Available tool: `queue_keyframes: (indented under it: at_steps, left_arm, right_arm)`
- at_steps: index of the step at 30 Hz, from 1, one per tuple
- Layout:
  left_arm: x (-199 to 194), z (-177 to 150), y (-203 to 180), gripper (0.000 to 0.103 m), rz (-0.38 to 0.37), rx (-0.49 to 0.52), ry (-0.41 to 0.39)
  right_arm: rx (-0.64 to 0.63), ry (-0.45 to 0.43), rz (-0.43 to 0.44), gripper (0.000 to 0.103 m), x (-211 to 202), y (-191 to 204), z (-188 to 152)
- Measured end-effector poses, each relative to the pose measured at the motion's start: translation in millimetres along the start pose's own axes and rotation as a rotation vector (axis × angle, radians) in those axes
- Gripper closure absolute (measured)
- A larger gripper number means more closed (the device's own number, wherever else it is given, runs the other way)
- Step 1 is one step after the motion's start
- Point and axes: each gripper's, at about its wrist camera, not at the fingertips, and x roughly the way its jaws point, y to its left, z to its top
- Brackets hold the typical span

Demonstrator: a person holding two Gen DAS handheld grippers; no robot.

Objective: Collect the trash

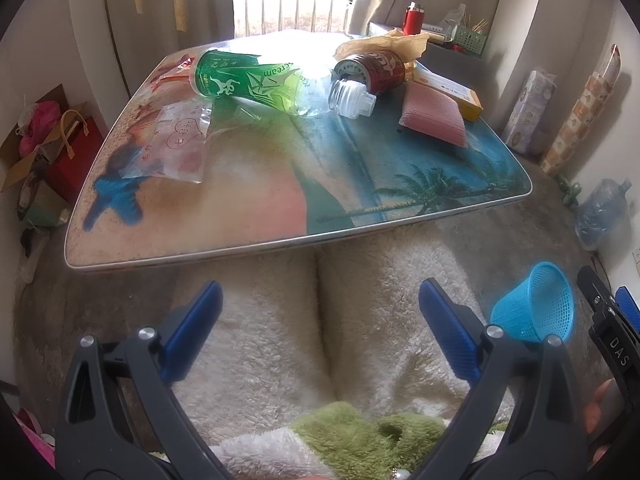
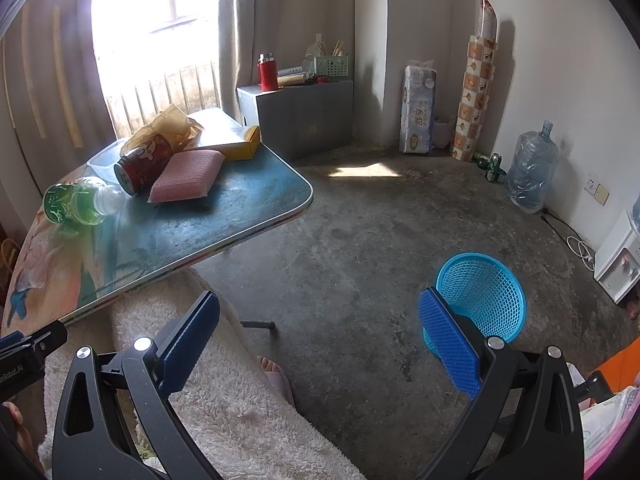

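On the low picture-printed table [image 1: 260, 208] lie a green plastic bottle [image 1: 256, 84], a red drink can [image 1: 370, 70] on its side, a clear wrapper [image 1: 176, 144], crumpled brown paper [image 1: 400, 42], a pink sponge [image 1: 434, 114] and a yellow box [image 1: 452, 90]. My left gripper [image 1: 320, 328] hovers open above fleece-covered legs, short of the table's near edge. My right gripper [image 2: 320, 344] is open over the floor, its right finger in front of the blue mesh basket [image 2: 486, 292]. The bottle [image 2: 80, 202], can [image 2: 144, 164] and sponge [image 2: 188, 176] show at left in the right wrist view.
A person's fleece-covered legs [image 1: 320, 320] lie under the table edge, with a foot [image 2: 272, 368] on the concrete floor [image 2: 360, 240]. A grey cabinet [image 2: 300, 116] with a red flask [image 2: 267, 72] stands behind. A water jug [image 2: 532, 168], tissue pack [image 2: 418, 108] and paper roll [image 2: 478, 80] line the wall.
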Motion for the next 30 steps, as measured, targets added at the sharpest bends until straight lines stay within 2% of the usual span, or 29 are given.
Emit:
queue_keyframes:
  at_steps: [16, 26, 30]
  left_arm:
    - [17, 30, 37, 0.008, 0.072, -0.081, 0.03]
    - [33, 59, 67, 0.008, 0.097, -0.113, 0.033]
    - [46, 70, 84, 0.008, 0.115, -0.124, 0.047]
  right_arm:
    - [-0.111, 0.036, 0.121, 0.006, 31, 46, 39]
    - [-0.134, 0.075, 0.278, 0.006, 51, 95, 67]
    - [-0.202, 0.093, 0.26, 0.006, 62, 127, 68]
